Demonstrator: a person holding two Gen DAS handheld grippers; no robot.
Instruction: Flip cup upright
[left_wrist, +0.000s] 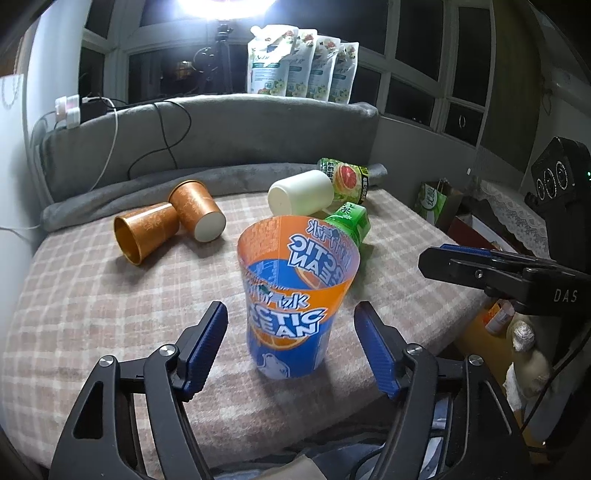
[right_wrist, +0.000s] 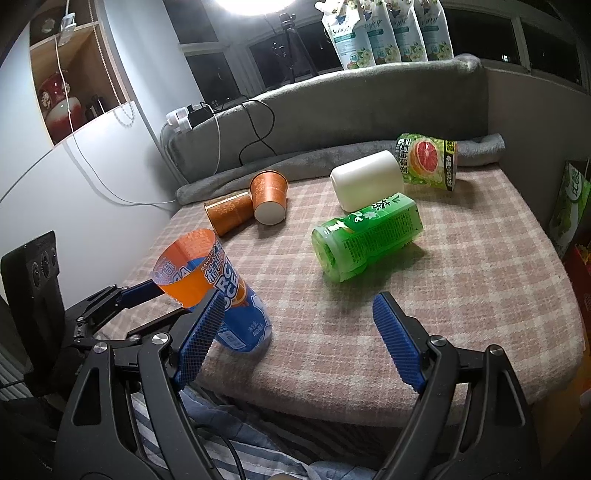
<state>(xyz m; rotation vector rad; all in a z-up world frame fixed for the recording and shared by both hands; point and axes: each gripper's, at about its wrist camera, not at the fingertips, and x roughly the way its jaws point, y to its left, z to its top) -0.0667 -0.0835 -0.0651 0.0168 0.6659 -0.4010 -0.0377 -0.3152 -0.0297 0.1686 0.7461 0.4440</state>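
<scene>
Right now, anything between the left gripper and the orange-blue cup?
Nothing visible. The orange-blue cup stands upright directly between the open fingers of the left gripper, gaps on both sides. The green bottle lies behind it.

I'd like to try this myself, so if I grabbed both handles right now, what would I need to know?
Left gripper: open, fingers on either side of the blue-and-orange cup, not squeezing it.
Right gripper: open, holding nothing.
That cup stands mouth up near the front of the checked blanket.
Still on their sides: two brown paper cups, a white cup, two green cups.
Left: stand those up.
</scene>
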